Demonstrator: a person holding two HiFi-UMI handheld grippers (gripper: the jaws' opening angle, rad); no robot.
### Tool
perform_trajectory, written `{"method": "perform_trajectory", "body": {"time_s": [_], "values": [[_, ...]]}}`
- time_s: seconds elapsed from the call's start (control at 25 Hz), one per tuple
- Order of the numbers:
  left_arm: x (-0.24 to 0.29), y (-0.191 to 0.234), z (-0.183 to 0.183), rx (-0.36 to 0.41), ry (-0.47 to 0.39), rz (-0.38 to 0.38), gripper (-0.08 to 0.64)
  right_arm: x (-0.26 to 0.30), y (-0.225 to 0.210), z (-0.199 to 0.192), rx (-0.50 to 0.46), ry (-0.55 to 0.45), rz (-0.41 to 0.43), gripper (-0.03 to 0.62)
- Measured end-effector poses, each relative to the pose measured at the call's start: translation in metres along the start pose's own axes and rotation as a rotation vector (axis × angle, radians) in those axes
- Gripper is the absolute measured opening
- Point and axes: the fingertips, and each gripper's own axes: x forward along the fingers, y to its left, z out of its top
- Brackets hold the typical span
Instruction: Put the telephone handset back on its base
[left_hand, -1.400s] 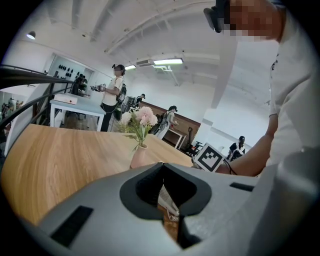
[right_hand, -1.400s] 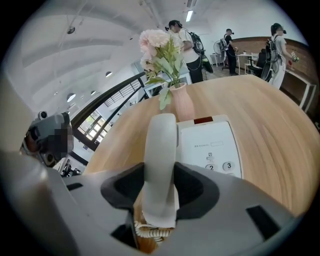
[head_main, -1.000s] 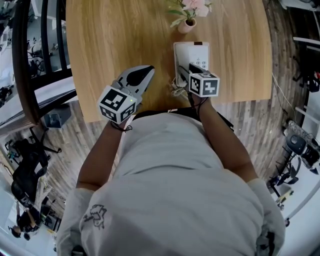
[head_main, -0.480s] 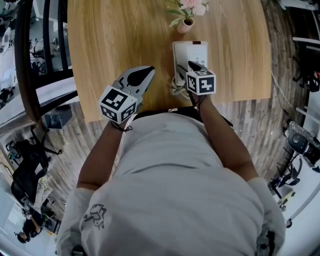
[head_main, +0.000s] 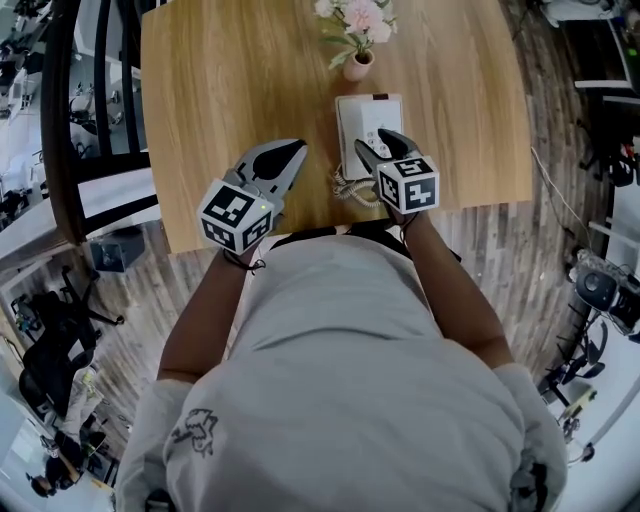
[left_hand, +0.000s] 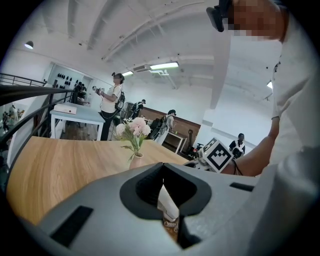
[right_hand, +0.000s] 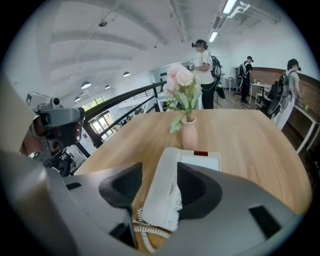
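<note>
The white telephone base (head_main: 385, 118) lies on the wooden table (head_main: 230, 80), with the white handset (head_main: 348, 135) resting along its left side. A coiled cord (head_main: 350, 188) hangs at its near end. My right gripper (head_main: 372, 143) hovers over the phone's near end, jaws open and clear of the handset. In the right gripper view the handset (right_hand: 167, 192) shows between the spread jaws of the right gripper (right_hand: 159, 186), untouched, on the base (right_hand: 202, 162). My left gripper (head_main: 288, 152) is shut, empty, over the table left of the phone.
A small pink vase of flowers (head_main: 357, 65) stands just beyond the phone. The table's near edge (head_main: 300, 225) runs right under both grippers. A dark railing (head_main: 60, 120) stands off the table's left side. People stand in the far background.
The right gripper has drawn back a little toward me from the phone, and its jaws now stand apart from the handset. The left gripper has stayed where it was.
</note>
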Motion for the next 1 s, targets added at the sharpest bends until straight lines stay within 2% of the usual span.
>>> {"method": "perform_trajectory", "body": {"time_s": [0.24, 0.48, 0.76, 1.0], "values": [[0.001, -0.021, 0.004, 0.022, -0.018, 0.016, 0.006, -0.049, 0.007, 0.025, -0.095, -0.111, 0.033, 0.152], [0.001, -0.061, 0.016, 0.046, -0.060, 0.074, 0.006, -0.104, 0.002, 0.033, -0.160, -0.195, 0.086, 0.079], [0.010, -0.120, 0.009, 0.051, -0.093, 0.161, 0.006, -0.166, -0.002, 0.015, -0.305, -0.247, 0.194, 0.012], [0.020, -0.184, -0.007, 0.077, -0.107, 0.209, 0.006, -0.228, -0.013, -0.015, -0.322, -0.299, 0.266, 0.006]]}}
